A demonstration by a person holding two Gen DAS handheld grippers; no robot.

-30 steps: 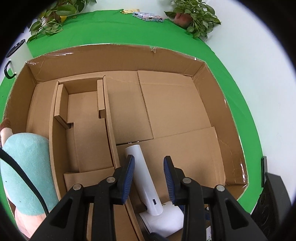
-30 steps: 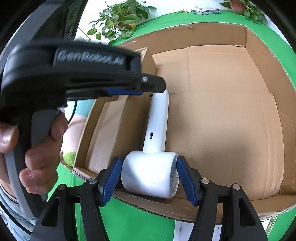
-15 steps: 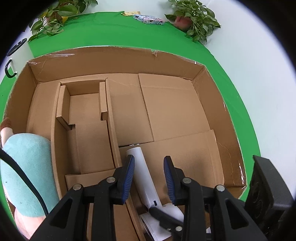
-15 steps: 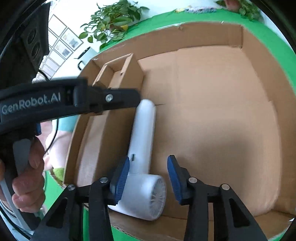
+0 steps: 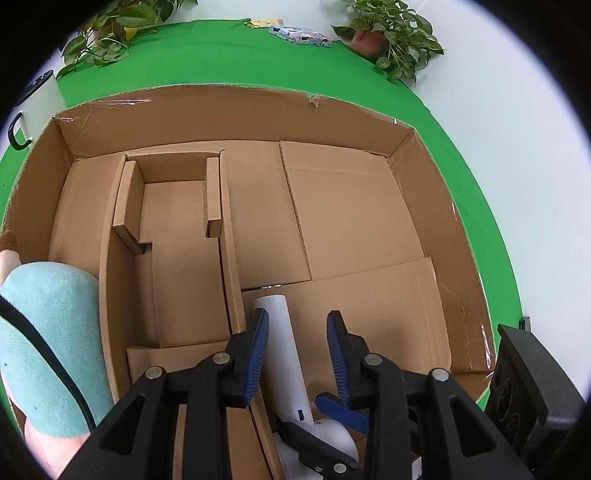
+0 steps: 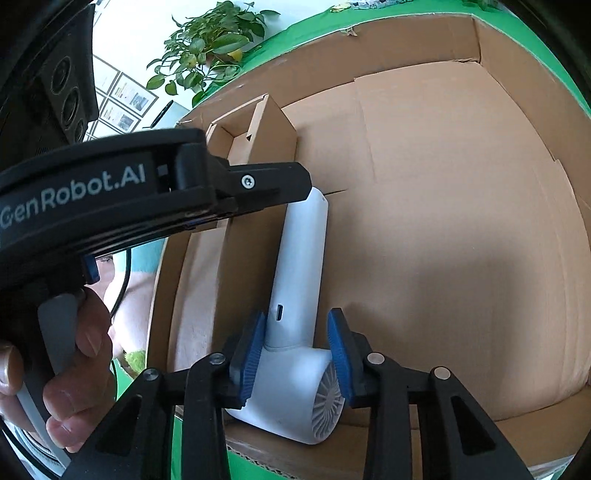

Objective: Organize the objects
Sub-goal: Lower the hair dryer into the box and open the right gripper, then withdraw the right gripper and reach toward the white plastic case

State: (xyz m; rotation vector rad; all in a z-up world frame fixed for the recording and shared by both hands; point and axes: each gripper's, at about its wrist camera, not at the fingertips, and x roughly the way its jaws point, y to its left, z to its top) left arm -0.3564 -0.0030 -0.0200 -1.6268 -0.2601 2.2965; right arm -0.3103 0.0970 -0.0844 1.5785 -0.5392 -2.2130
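A white hair dryer (image 6: 295, 295) lies on the floor of a big open cardboard box (image 5: 236, 107), handle pointing to the far side, next to a cardboard divider. It also shows in the left wrist view (image 5: 286, 354). My right gripper (image 6: 297, 350) is open, its blue pads on either side of the dryer's head and handle base, with gaps. My left gripper (image 5: 297, 356) is open and hovers above the handle; it also crosses the right wrist view (image 6: 236, 188).
A cardboard insert (image 5: 173, 236) with small flaps fills the box's left part. The box stands on a green cloth (image 5: 221, 55). Potted plants (image 5: 391, 29) and a flat packet (image 5: 299, 35) sit at the far edge. A person's teal sleeve (image 5: 44, 332) is at left.
The right gripper has lowered and moved forward over the dryer, and its jaws have narrowed from a wide opening. The left gripper has barely moved.
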